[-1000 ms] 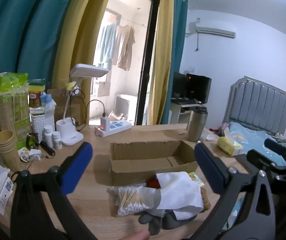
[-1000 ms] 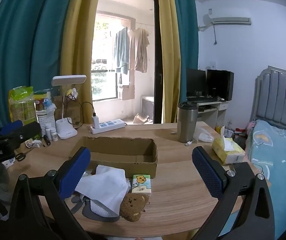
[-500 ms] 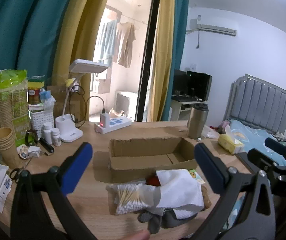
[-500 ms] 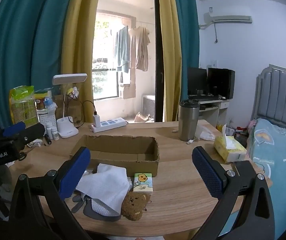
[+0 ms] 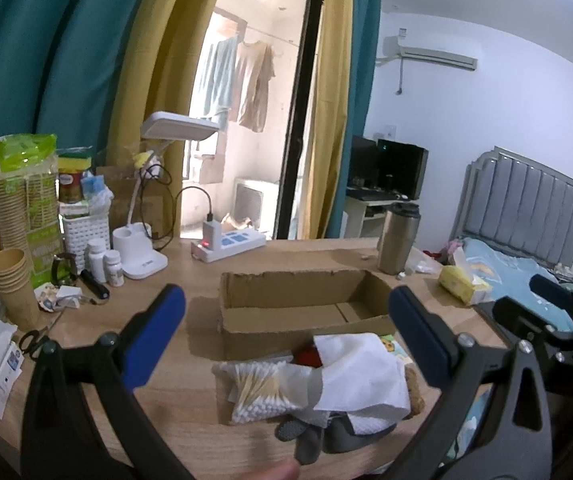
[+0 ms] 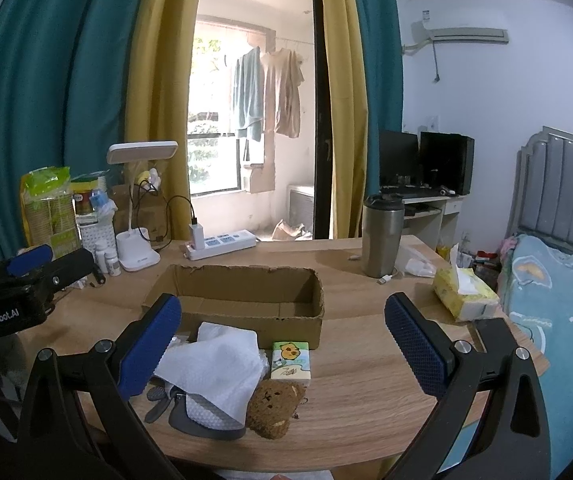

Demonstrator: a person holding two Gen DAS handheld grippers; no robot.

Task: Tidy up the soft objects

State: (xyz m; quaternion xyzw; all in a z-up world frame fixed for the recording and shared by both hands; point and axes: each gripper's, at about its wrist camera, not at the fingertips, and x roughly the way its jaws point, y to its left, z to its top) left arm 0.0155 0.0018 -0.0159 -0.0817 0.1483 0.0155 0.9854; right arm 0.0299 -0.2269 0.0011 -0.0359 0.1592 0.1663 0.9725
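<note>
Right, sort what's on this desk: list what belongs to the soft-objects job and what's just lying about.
Job:
cardboard box
white cloth
brown plush bear
grey glove
cotton swab bag
small tissue pack

Lying about:
steel tumbler
desk lamp
power strip
yellow tissue pack
paper cups

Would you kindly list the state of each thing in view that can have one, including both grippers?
Left gripper: open, holding nothing.
Right gripper: open, holding nothing.
Cardboard box: open-topped, looks empty.
Power strip: charger plugged in, red light lit in the left wrist view.
Desk lamp: appears off.
Steel tumbler: upright, lid on.
Tissue pack: open, a tissue sticking out.
White cloth: crumpled over the pile.
</note>
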